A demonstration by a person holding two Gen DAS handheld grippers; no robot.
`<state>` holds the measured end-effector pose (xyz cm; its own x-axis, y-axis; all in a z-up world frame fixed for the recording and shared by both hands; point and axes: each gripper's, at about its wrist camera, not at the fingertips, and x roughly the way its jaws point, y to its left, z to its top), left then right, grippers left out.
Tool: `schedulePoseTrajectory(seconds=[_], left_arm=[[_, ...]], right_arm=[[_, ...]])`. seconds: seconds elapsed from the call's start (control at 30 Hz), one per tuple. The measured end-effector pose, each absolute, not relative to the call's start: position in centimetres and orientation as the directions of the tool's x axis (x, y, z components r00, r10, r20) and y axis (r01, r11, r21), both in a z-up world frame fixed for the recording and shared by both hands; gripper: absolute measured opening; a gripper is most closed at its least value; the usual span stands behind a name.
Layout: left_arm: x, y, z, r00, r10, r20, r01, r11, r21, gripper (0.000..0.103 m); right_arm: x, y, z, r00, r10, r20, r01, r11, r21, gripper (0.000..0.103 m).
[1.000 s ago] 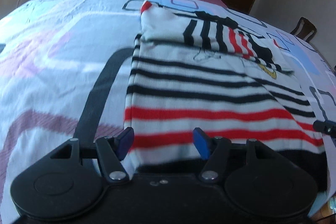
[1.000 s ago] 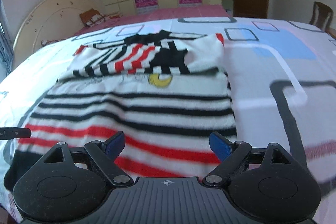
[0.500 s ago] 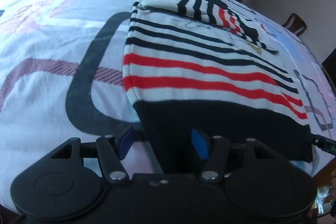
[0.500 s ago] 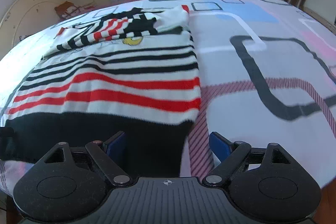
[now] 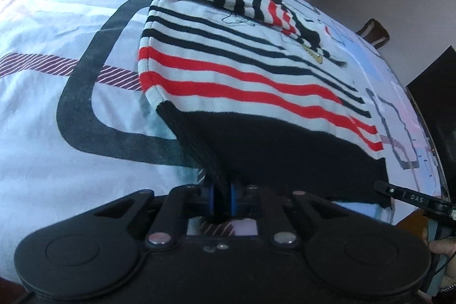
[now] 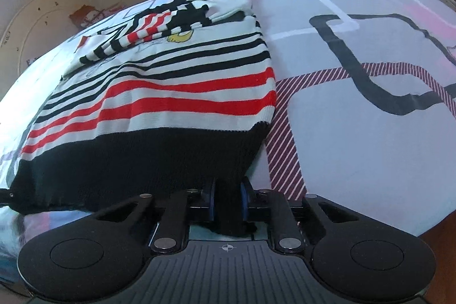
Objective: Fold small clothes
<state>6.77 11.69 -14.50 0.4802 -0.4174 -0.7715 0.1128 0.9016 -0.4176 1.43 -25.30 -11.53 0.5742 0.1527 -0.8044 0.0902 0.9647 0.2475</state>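
1 striped sweater (image 5: pixel 245 81) lies flat on the bed (image 5: pixel 57 19) with its 2 sleeves folded across the chest, its black hem pinched at 1 corner by the closed left gripper (image 5: pixel 221 200) and at the other by the closing right gripper (image 6: pixel 227 202).

Ribbed matt knit sweater (image 5: pixel 256 93) — smooth printed cotton-like sheet (image 6: pixel 370 133) — matt black plastic gripper (image 6: pixel 227 201) body

Each hand-held gripper (image 5: pixel 221 197) (image 6: pixel 227 200) is matte black, with blue pads, round side discs and silver screws.
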Motion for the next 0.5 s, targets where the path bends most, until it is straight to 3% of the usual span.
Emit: schedulePoseTrajectory(seconds=[0.07,0.5], left_arm=[[6.8,11.8,-13.9,0.497,-0.429,-0.754,0.125,0.896,-0.426,0.009],[10.8,12.1,-8.0,0.661,-0.440,-0.608,0.172,0.877,-0.448,0.008]], right_arm=[[1.4,-25.6,-11.0,0.585,0.172,-0.793,0.083,0.960,0.269,0.005],[4.9,-26.2,-5.4,0.718,0.228,-0.657,0.026,0.936,0.352,0.005]])
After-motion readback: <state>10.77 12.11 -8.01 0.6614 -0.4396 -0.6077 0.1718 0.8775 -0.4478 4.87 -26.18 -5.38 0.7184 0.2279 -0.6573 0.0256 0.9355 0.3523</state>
